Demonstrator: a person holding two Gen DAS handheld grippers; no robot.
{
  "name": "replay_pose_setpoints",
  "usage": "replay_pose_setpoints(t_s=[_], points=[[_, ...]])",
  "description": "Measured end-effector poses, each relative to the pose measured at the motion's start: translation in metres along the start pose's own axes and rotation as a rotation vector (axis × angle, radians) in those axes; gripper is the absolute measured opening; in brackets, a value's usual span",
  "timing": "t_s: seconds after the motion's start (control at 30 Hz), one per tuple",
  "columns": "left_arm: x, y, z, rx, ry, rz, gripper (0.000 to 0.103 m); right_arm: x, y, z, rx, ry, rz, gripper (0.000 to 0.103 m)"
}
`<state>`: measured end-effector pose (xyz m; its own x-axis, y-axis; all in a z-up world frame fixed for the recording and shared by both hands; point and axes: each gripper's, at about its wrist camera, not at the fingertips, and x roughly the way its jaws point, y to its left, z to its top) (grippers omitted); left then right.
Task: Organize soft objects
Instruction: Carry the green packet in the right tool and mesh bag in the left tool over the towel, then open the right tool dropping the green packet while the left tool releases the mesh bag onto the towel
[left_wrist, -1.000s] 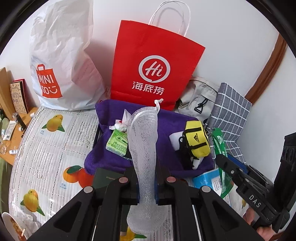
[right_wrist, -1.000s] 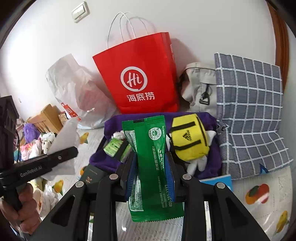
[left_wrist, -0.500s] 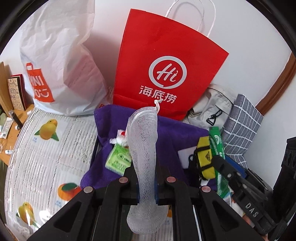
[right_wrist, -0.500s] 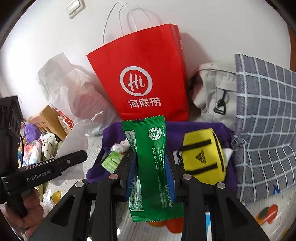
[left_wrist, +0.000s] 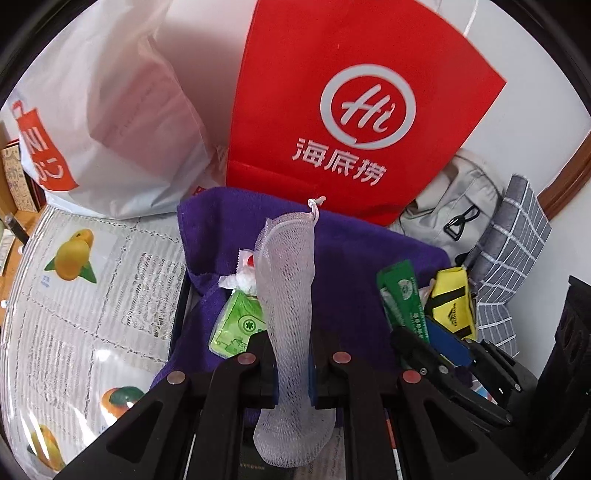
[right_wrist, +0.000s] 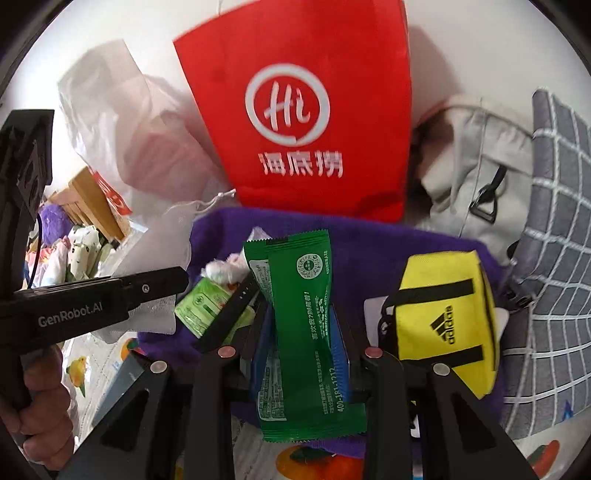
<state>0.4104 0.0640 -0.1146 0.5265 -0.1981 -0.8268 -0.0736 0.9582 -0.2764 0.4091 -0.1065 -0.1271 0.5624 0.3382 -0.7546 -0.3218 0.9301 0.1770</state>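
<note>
My left gripper (left_wrist: 291, 354) is shut on a white mesh net pouch (left_wrist: 290, 295) that stands up between its fingers, over a purple towel (left_wrist: 354, 266). My right gripper (right_wrist: 299, 332) is shut on a green snack packet (right_wrist: 301, 332), held above the same purple towel (right_wrist: 388, 240). On the towel lie a light green packet (left_wrist: 236, 328), a white crumpled wad (left_wrist: 242, 280) and a small yellow Adidas bag (right_wrist: 443, 317). The right gripper with the green packet (left_wrist: 402, 299) shows at the right of the left wrist view. The left gripper (right_wrist: 110, 295) shows at the left of the right wrist view.
A red paper bag (left_wrist: 354, 110) stands against the wall behind the towel, with a white Miniso plastic bag (left_wrist: 107, 122) to its left. A beige backpack (right_wrist: 472, 162) and a grey checked cushion (right_wrist: 554, 229) lie to the right. A fruit-print cloth (left_wrist: 74, 295) covers the table.
Both grippers have moved forward toward the purple towel and red bag, which now look larger. Each still holds its item.
</note>
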Motion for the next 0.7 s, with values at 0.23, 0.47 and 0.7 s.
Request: replay_pose_setpoints(t_s=[0.23, 0.47, 0.7], points=[[0.012, 0.006, 0.006, -0.005, 0.039, -0.037, 0.010, 0.028, -0.005, -0.004, 0.019, 0.053, 0.015, 0.034], [0.021, 0.015, 0.008, -0.014, 0.057, -0.039, 0.010, 0.054, -0.011, -0.010, 0.049, 0.086, 0.002, 0.035], [0.029, 0.017, 0.007, -0.018, 0.076, -0.050, 0.010, 0.057, -0.008, -0.008, 0.045, 0.108, 0.031, 0.066]])
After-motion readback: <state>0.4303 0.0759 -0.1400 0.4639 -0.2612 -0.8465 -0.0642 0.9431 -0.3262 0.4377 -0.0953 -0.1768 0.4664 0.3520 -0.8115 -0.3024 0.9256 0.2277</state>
